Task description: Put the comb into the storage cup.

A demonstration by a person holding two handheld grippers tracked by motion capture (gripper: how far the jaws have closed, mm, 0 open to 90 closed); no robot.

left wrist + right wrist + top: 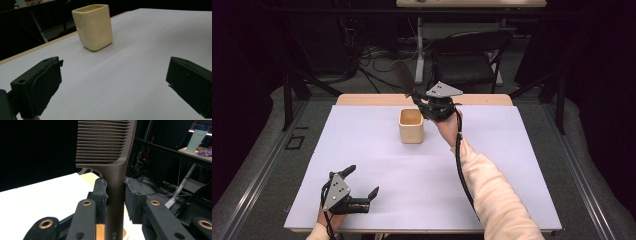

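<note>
A dark brown comb [403,77] stands upright with its teeth end up, and my right gripper [418,100] is shut on its handle. In the right gripper view the comb [107,145] rises between the two pads, which press on it from both sides [116,187]. The gripper holds it just right of and behind a cream square cup [411,126] on the white table cover. My left gripper [363,181] rests near the table's front left with its jaws wide open and nothing between them [112,82]. The cup [93,26] stands far ahead of it.
A white sheet [492,165] covers the table, with a wooden edge [362,99] showing at the back. A dark chair [467,55] and cables stand behind the table. A pale bottle [198,135] sits on a far desk.
</note>
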